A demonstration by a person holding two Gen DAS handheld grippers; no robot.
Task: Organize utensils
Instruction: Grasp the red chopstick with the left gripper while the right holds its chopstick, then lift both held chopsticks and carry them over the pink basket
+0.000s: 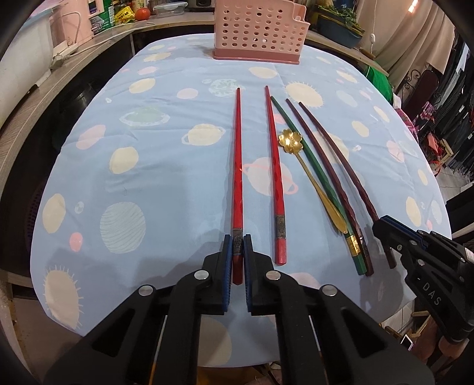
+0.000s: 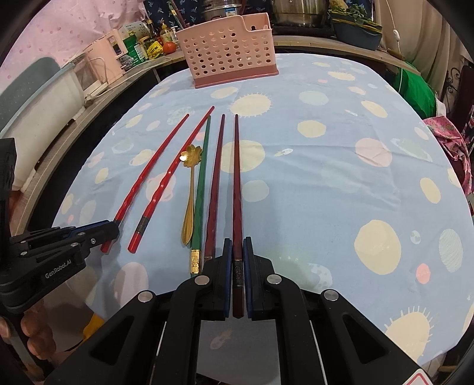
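Observation:
Chopsticks and a spoon lie side by side on the blue planet-print cloth. My left gripper (image 1: 237,241) is shut on the near end of the left red chopstick (image 1: 238,165), which rests on the cloth. A second red chopstick (image 1: 275,177) lies to its right, then a gold flower spoon (image 1: 291,142), a green chopstick (image 1: 314,177) and a dark red chopstick (image 1: 326,180). My right gripper (image 2: 237,245) is shut on the near end of the outer dark red chopstick (image 2: 237,183). The pink perforated utensil holder (image 1: 260,29) stands at the far edge.
A wooden counter (image 1: 59,77) curves round the table's left and back, with a white appliance, bottles and a tomato (image 1: 143,13). A blue tub with greens (image 1: 340,29) is behind the holder. A green bag (image 2: 414,88) hangs off the right side.

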